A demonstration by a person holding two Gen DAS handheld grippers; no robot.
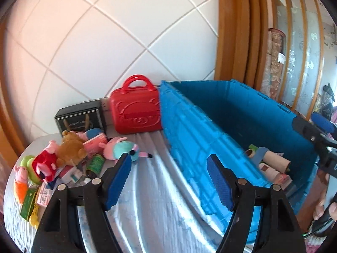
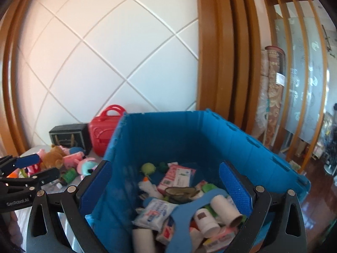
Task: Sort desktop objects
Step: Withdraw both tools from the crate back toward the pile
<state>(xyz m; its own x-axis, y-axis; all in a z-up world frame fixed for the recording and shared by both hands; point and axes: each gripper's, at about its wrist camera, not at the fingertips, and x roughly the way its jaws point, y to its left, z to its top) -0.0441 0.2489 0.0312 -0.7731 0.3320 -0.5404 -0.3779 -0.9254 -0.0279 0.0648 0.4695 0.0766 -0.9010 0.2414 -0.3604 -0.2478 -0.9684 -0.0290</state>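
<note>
My left gripper (image 1: pixel 169 181) is open and holds nothing. It hovers over the pale tablecloth (image 1: pixel 147 189), between the toy pile (image 1: pixel 69 154) and the blue crate (image 1: pixel 210 139). The pile has plush pigs, a brown bear, a green roll and small boxes. My right gripper (image 2: pixel 167 186) is wide open and empty, above the inside of the blue crate (image 2: pixel 160 139). In the crate lie tissue packs (image 2: pixel 155 210), cardboard tubes (image 2: pixel 226 209), a white bottle (image 2: pixel 205 221) and a blue curved piece (image 2: pixel 189 208). The left gripper (image 2: pixel 40 167) shows at the left edge, the right gripper (image 1: pixel 324 139) at the right edge.
A red toy case (image 1: pixel 135 113) and a black box (image 1: pixel 80 118) stand against the white tiled wall behind the pile. A wooden door frame (image 1: pixel 233 31) and rolled rugs (image 1: pixel 273 63) lie beyond the crate. A person's hand (image 1: pixel 324 202) grips the right tool.
</note>
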